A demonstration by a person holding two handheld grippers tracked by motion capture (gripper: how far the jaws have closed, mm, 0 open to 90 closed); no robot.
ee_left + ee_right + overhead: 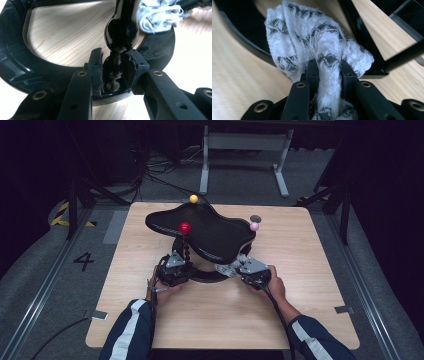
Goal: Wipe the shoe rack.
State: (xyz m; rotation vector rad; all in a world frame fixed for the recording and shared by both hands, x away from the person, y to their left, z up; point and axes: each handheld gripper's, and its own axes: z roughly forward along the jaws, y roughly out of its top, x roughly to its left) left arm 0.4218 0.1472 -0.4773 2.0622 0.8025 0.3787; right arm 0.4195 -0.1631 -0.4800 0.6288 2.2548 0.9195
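A black stand sits mid-table: a curved black tray (210,227) above a ring base (202,276). A beaded black post (187,247) topped by a red ball (185,227) rises from the base. My left gripper (186,265) is shut on this post low down; in the left gripper view its jaws (115,63) pinch the glossy post (121,35) just above the ring base (15,62). My right gripper (226,269) is shut on a white cloth with a grey pattern (312,32), which lies against the black base (244,32). That cloth (160,15) also lies beyond the post.
A yellow ball (193,198) and a pink ball (254,226) stand at the tray's far and right edges. A small grey disc (255,218) lies behind the pink ball. The wooden table (310,270) has bare room on both sides and in front.
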